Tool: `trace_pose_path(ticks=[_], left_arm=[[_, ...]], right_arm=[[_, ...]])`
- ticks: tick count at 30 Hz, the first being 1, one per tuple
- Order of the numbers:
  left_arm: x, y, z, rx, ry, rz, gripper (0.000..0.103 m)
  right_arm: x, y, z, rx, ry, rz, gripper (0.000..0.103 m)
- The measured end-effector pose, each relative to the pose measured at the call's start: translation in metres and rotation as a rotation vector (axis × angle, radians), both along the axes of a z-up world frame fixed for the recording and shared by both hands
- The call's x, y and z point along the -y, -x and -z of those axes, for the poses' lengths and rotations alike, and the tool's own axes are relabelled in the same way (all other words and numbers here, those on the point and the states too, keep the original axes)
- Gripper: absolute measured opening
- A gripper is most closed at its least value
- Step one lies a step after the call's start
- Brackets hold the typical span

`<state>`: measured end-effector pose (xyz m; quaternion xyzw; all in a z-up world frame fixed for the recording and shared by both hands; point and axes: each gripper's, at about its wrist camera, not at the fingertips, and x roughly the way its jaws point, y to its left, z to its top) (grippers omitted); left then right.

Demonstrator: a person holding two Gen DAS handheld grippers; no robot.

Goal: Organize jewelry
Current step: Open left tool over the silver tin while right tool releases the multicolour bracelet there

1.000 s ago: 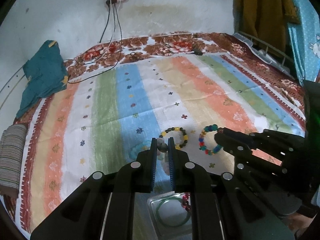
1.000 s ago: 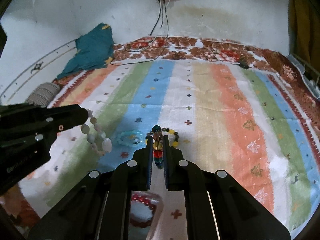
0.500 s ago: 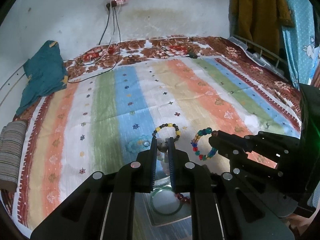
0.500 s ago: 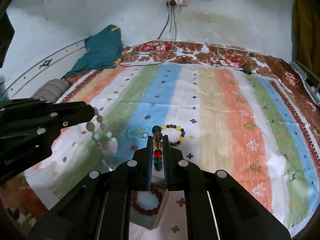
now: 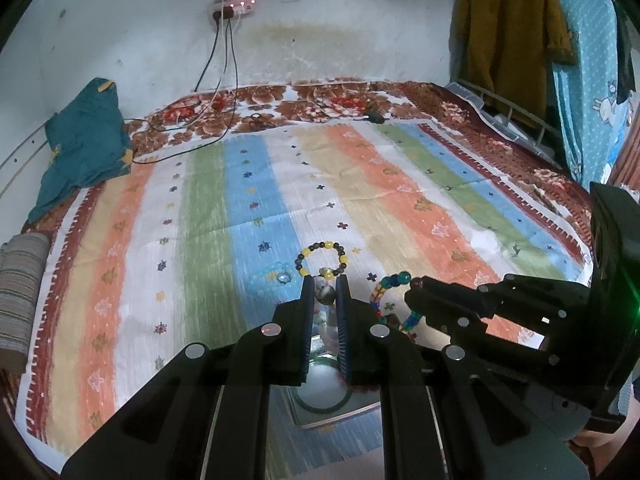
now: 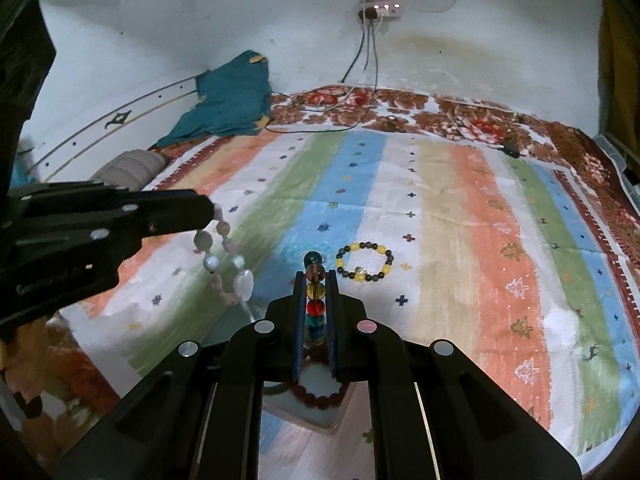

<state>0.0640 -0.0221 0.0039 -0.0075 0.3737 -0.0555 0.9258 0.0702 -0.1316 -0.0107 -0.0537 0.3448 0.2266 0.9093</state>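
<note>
My left gripper (image 5: 325,285) is shut on a pale stone bead bracelet (image 5: 325,294), which hangs from it in the right wrist view (image 6: 230,266). My right gripper (image 6: 315,278) is shut on a multicoloured bead bracelet (image 6: 315,294), which also shows in the left wrist view (image 5: 390,284). Both are held above a shallow metal tray (image 5: 320,416) that holds a green bangle (image 5: 322,406) and a dark red bead bracelet (image 6: 318,396). A yellow and dark bead bracelet (image 6: 365,263) and a pale blue bracelet (image 5: 280,272) lie on the striped bedspread.
The striped bedspread (image 5: 400,208) covers a bed. A teal cloth (image 5: 86,148) lies at the far left, a striped roll (image 5: 18,292) at the left edge. Cables (image 5: 224,80) run from a wall socket onto the bed. Clothes (image 5: 508,36) hang at the right.
Both grippers have risen and pulled back with their bracelets, so the bracelets on the bedspread sit farther ahead and more of the tray shows beneath.
</note>
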Motion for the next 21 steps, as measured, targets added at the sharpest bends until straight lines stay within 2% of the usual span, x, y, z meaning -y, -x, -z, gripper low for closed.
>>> trace_pose_path(ticks=[10, 16, 17, 18, 20, 21], left_arm=[[-0.002, 0.011, -0.002, 0.001, 0.012, 0.004, 0.01], [-0.001, 0.012, 0.001, -0.014, 0.007, -0.001, 0.013], [-0.002, 0.013, 0.0, -0.012, 0.001, -0.013, 0.018], [-0.003, 0.013, 0.0, -0.01, -0.001, -0.023, 0.022], [-0.006, 0.012, 0.0, -0.012, 0.004, -0.04, 0.027], [-0.008, 0.012, 0.0, -0.014, 0.005, -0.051, 0.029]], right_arm=[[-0.003, 0.013, 0.004, -0.032, -0.011, -0.031, 0.01], [-0.001, 0.013, 0.005, -0.033, -0.006, -0.012, 0.011], [0.0, 0.011, 0.005, -0.035, -0.006, -0.004, 0.014], [0.003, 0.009, 0.006, -0.036, -0.005, 0.011, 0.022], [0.009, 0.005, 0.007, -0.043, -0.01, 0.037, 0.03], [0.013, 0.002, 0.008, -0.052, -0.014, 0.054, 0.03]])
